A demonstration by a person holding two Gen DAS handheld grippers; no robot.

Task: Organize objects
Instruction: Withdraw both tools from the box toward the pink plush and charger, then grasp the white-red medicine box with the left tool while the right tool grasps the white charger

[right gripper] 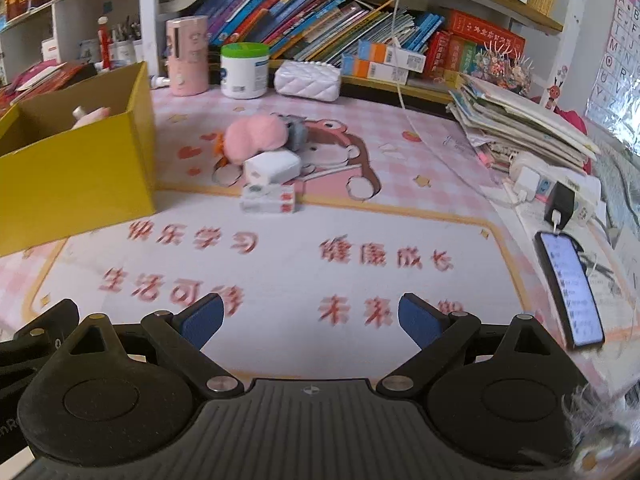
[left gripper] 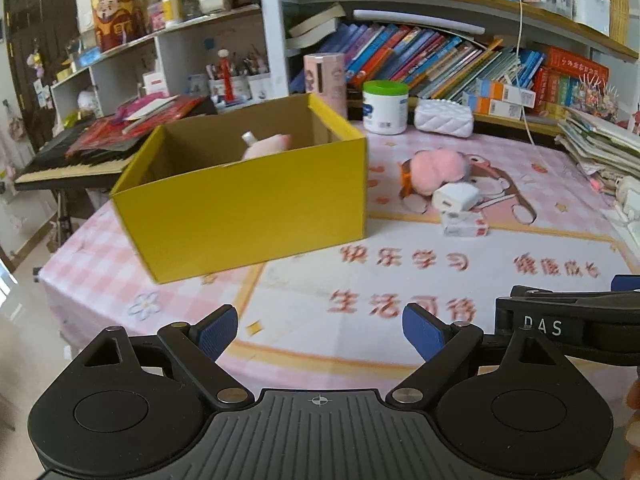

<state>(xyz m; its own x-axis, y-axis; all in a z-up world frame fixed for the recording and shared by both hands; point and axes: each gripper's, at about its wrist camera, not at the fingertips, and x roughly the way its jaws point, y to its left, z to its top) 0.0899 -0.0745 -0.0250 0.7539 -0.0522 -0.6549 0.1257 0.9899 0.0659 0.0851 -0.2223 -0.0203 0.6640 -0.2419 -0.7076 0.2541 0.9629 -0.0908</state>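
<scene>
both tongs wide and empty over the pink mat

my left tongs [left gripper: 320, 328] stood wide with nothing between the blue pads, and my right tongs [right gripper: 310, 320] stood just as wide and empty. both hung above the printed mat [right gripper: 280, 264], side by side. bare mat lay ahead of the pads. further out sat the yellow box [left gripper: 248, 204], open-topped, with a pink thing and a white cap [left gripper: 249, 136] showing inside. right of the box lay a pink plush [right gripper: 254, 136], touching a white charger block [right gripper: 272, 168], and a small white packet [right gripper: 269, 199] just in front of that. only my right view showed the lit phone [right gripper: 570, 288] at the mat's right edge; only my left showed the keyboard [left gripper: 72, 166] behind the box.
</scene>
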